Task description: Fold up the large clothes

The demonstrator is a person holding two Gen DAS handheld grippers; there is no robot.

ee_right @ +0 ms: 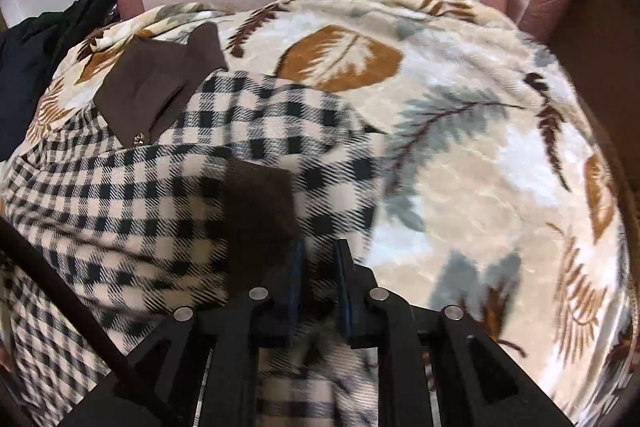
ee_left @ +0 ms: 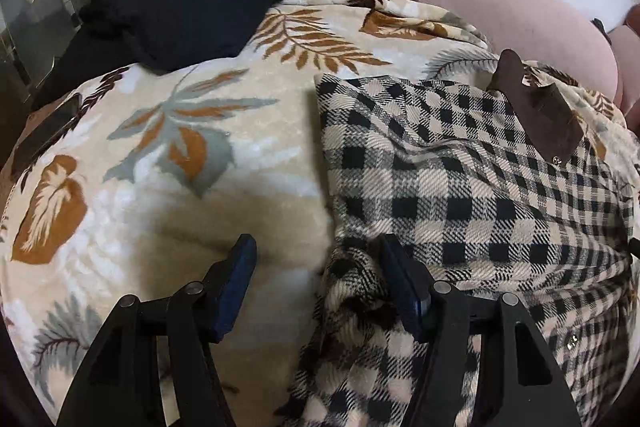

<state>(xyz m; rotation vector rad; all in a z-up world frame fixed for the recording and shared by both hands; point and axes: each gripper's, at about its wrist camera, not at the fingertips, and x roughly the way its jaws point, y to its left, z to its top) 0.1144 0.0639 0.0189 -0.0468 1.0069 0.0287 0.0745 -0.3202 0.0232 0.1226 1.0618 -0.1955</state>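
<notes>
Left gripper (ee_left: 316, 263), jaws wide, straddles the checked garment (ee_left: 460, 187) at its left edge; right gripper (ee_right: 318, 259), jaws narrow, nothing seen gripped.

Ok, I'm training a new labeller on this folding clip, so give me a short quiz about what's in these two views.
1. True or false: the fingers of the left gripper are shut tight.
2. The checked garment has a collar that is: A brown, B red, C white.
3. What does the checked garment lie on?
Key: 1 false, they stand open; 2 A; 3 the leaf-print blanket.
</notes>
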